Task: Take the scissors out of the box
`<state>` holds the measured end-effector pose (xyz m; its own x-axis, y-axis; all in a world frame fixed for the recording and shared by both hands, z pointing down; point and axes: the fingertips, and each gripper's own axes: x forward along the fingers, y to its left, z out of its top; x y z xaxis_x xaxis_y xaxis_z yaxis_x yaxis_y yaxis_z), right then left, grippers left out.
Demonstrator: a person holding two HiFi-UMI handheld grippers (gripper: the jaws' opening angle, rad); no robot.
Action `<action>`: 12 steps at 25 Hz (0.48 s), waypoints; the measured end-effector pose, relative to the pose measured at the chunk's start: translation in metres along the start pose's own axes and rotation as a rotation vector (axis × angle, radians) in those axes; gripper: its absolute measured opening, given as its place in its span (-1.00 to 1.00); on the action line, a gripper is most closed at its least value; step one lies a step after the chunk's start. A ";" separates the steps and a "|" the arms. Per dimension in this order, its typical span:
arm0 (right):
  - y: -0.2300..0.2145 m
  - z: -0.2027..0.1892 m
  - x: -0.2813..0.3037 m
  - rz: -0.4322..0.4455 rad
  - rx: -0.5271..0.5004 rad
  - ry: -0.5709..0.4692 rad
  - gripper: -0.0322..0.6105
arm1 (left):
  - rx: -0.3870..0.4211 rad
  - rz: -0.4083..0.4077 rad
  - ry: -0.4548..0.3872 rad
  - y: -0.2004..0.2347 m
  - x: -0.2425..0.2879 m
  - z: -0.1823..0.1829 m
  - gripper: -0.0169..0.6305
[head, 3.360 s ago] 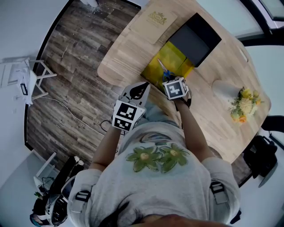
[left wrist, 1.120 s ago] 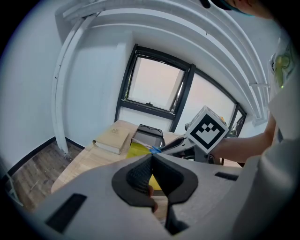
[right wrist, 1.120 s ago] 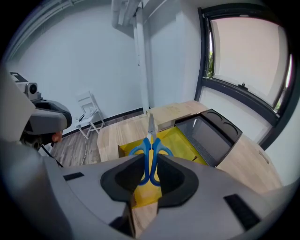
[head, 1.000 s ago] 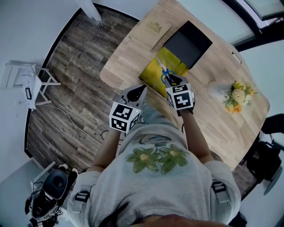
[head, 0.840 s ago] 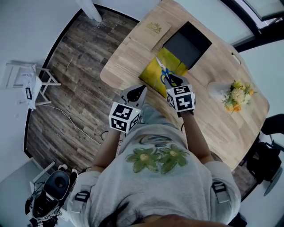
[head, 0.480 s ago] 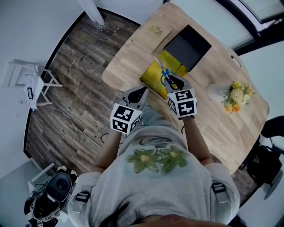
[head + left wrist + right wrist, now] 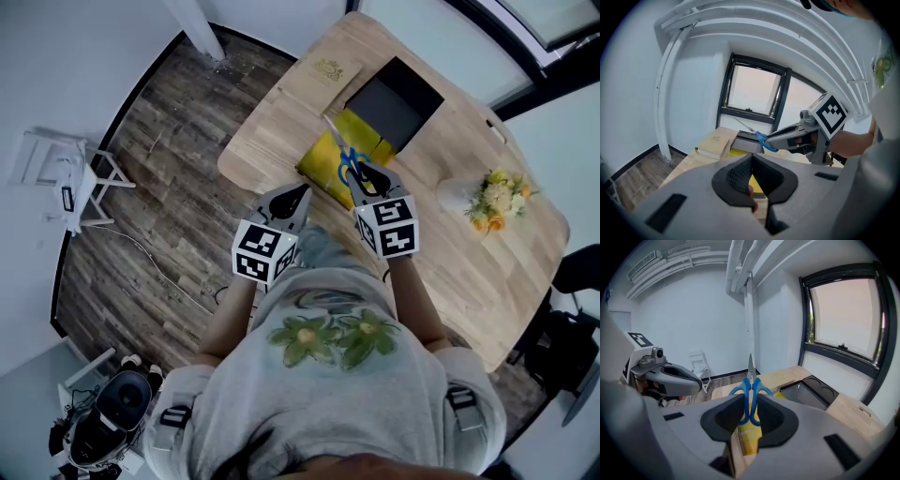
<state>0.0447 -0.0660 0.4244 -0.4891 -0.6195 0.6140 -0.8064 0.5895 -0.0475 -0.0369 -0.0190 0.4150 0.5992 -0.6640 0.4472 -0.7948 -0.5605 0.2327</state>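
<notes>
The scissors (image 7: 343, 156) have blue handles and slim metal blades. My right gripper (image 7: 367, 177) is shut on the handles and holds them in the air above the yellow box (image 7: 323, 161). In the right gripper view the scissors (image 7: 750, 380) stand between the pads with the blades pointing up, and the box's yellow inside (image 7: 750, 434) shows below. My left gripper (image 7: 289, 198) hangs off the table's near edge, left of the box, shut and holding nothing. In the left gripper view the scissors (image 7: 761, 137) stick out from the right gripper's tips.
The box's black lid (image 7: 397, 96) lies beside it on the wooden table (image 7: 272, 122). A tan flat case (image 7: 324, 68) rests at the far left corner. A vase of flowers (image 7: 489, 201) stands to the right. White folding chairs (image 7: 70, 178) stand on the floor.
My right gripper has risen with the scissors, lifting them off the yellow box. The left gripper has stayed where it was.
</notes>
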 end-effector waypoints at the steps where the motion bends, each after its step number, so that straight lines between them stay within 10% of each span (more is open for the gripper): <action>1: 0.001 0.001 -0.002 0.001 -0.002 -0.003 -0.64 | 0.002 0.000 -0.001 -0.001 -0.001 0.000 -0.93; 12: 0.011 0.002 -0.022 0.010 -0.015 -0.033 -0.64 | 0.016 0.003 -0.008 -0.014 -0.010 0.000 -0.93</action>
<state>0.0460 -0.0471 0.4087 -0.5082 -0.6302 0.5871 -0.7963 0.6034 -0.0416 -0.0322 -0.0044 0.4071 0.5973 -0.6696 0.4415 -0.7951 -0.5663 0.2170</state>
